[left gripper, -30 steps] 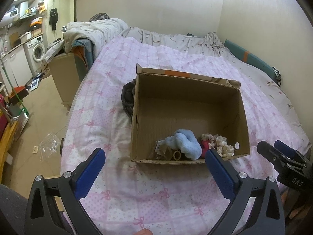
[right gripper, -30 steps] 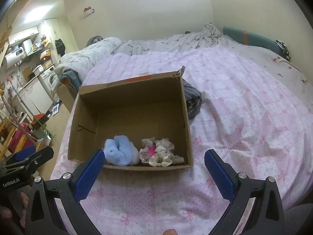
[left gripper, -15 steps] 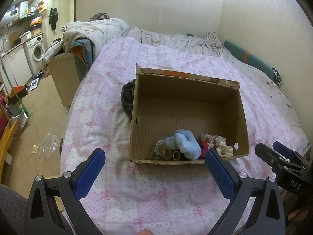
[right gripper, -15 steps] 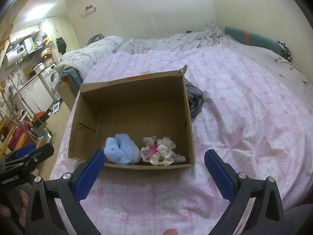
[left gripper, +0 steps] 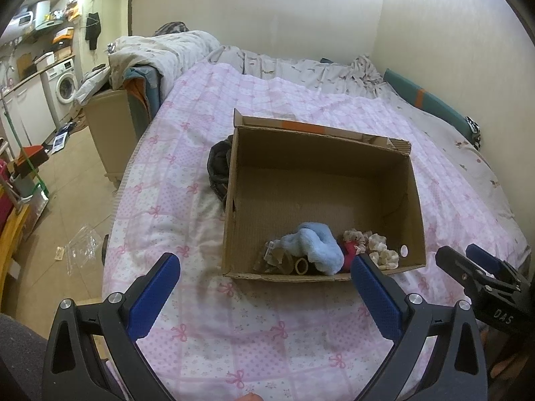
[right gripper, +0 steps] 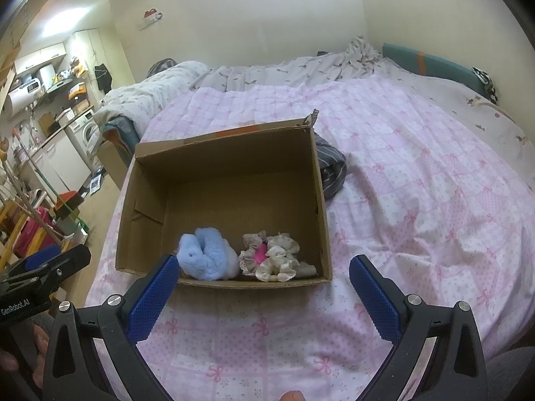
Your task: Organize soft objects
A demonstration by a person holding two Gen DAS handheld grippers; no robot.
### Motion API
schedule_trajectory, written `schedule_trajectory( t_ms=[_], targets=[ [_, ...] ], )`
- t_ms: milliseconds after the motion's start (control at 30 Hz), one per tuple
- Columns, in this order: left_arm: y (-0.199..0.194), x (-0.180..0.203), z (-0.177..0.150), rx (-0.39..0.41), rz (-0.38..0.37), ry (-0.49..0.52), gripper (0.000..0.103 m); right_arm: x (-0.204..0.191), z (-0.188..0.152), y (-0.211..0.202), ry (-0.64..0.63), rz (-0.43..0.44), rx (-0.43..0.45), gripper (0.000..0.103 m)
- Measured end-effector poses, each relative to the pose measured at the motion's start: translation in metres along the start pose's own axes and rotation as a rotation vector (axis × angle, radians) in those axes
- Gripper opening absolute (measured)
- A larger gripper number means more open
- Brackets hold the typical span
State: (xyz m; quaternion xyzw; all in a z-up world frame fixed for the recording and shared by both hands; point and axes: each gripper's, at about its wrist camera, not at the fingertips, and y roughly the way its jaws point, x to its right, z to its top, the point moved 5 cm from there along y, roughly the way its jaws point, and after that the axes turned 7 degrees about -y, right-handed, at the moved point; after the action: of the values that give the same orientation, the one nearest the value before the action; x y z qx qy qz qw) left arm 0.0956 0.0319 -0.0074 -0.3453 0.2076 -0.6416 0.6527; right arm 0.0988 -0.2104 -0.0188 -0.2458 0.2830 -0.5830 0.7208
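An open cardboard box [left gripper: 321, 153] [right gripper: 227, 153] sits on the pink quilted bed. Along its near wall lie a fluffy light-blue soft toy [left gripper: 317, 247] [right gripper: 207, 260], cream and pink scrunchies [left gripper: 374, 250] [right gripper: 271, 257] and small brown items [left gripper: 277, 260]. A dark striped cloth [left gripper: 219, 167] [right gripper: 329, 170] lies on the bed against the box's side. My left gripper [left gripper: 264, 287] is open and empty just before the box; it also shows in the right wrist view [right gripper: 50, 267]. My right gripper [right gripper: 264, 287] is open and empty, also before the box, and shows in the left wrist view [left gripper: 478, 270].
The pink bed [left gripper: 254, 334] runs to a wall on the right, with rumpled grey bedding [left gripper: 301, 70] at its far end. A wooden cabinet [left gripper: 110, 127] stands at the bed's left. The floor at left holds a plastic bag [left gripper: 80, 247] and clutter.
Both views have shifted only slightly. The box and its contents have not moved, and both grippers stay open.
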Motion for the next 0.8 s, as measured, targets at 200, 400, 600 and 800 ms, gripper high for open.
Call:
schedule_trajectory(
  t_ms=[200, 400, 600, 800],
  targets=[
    [0.0, -0.0005, -0.0001, -0.001, 0.002, -0.001, 0.102, -0.0003, 0.0, -0.0001, 0.003, 0.001, 0.001, 0.103],
    [0.0, -0.0009, -0.0003, -0.001, 0.005, -0.001, 0.102, -0.0001, 0.0008, 0.0001, 0.004, 0.001, 0.002, 0.103],
    [0.0, -0.0006, -0.0003, -0.001, 0.006, 0.0, 0.102, 0.0, 0.0006, 0.0001, 0.003, 0.001, 0.002, 0.103],
    [0.0009, -0.002, -0.0005, -0.006, 0.005, -0.003, 0.102, -0.0001, 0.0004, 0.0001, 0.002, 0.0, 0.003, 0.103]
  ],
)
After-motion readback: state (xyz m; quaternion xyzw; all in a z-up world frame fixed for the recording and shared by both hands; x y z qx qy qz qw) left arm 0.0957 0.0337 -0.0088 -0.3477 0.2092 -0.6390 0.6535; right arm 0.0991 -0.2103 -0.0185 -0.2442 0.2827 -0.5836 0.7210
